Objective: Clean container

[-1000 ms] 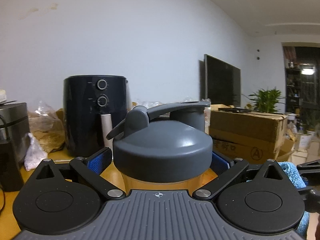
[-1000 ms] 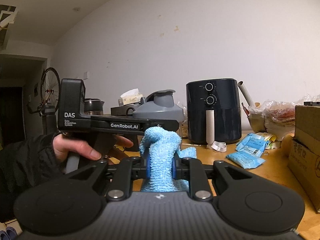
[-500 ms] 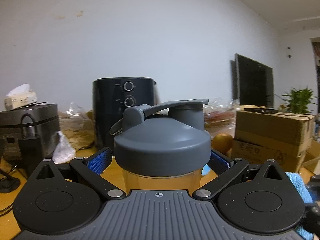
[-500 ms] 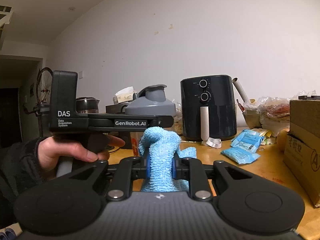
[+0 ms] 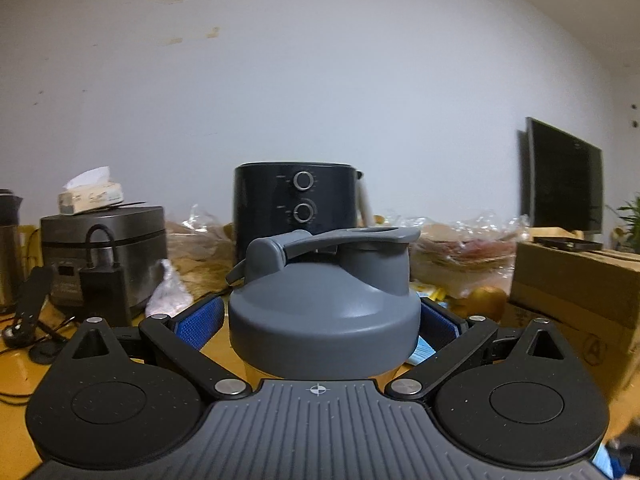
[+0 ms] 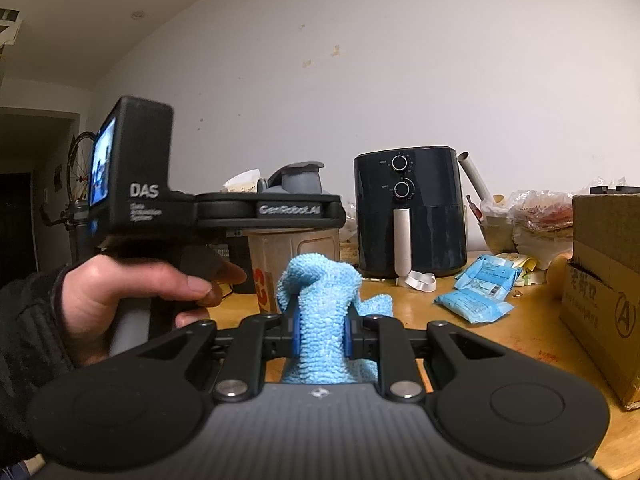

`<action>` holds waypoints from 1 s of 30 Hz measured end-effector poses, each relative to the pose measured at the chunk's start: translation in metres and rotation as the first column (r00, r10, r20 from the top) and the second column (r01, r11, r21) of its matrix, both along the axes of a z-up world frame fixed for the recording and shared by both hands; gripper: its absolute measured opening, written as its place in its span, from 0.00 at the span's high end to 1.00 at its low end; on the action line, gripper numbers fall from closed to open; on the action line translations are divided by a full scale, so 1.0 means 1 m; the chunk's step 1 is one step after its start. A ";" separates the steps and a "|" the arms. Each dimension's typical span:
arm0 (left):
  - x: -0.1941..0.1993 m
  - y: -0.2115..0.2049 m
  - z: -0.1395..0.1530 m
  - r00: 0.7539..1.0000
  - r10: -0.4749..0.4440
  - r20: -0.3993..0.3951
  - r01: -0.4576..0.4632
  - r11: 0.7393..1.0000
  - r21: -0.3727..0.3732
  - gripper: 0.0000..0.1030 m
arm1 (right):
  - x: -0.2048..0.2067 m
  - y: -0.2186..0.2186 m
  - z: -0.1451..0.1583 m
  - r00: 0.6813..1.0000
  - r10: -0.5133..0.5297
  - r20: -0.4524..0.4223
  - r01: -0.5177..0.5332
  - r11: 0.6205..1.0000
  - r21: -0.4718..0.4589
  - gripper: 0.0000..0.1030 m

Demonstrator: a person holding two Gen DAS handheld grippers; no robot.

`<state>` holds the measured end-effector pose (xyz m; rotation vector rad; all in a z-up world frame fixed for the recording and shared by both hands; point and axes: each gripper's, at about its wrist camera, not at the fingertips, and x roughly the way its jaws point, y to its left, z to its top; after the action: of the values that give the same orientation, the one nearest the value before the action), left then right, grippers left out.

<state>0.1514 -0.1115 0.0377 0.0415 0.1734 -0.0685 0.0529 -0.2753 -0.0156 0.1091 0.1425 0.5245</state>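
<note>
Left tool (image 5: 320, 320): grasps container (image 5: 324, 312) just under its lid.
Right tool (image 6: 320, 332): clenched on blue cloth (image 6: 320, 308).
Risk: wiping pressure may twist the container loose.

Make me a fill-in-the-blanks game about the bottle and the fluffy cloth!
1. The right gripper is pinching a fluffy cloth coloured ____.
2. The left gripper holds a shaker bottle with a ____ lid.
3. The black air fryer has ____ round knobs on its front.
4. The tissue box sits on top of the ____.

Missing words: blue; grey; two; rice cooker
</note>
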 end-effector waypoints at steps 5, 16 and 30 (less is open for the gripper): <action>0.003 -0.010 0.001 0.997 0.080 -0.005 -0.080 0.997 0.004 0.00 | 0.001 -0.001 -0.001 1.000 -0.001 -0.003 0.001 1.000 0.002 0.83; 0.007 -0.032 0.006 0.975 0.223 0.014 -0.223 0.974 0.031 0.00 | 0.002 -0.004 -0.004 1.000 -0.012 -0.012 0.012 1.000 0.009 0.83; 0.010 -0.045 0.009 0.940 0.341 0.018 -0.341 0.940 0.018 0.00 | -0.001 -0.009 -0.004 1.000 -0.018 -0.013 0.018 1.000 0.021 0.83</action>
<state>0.1613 -0.1563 0.0471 0.0322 0.1642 0.2805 0.0522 -0.2843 -0.0197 0.1341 0.1480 0.5073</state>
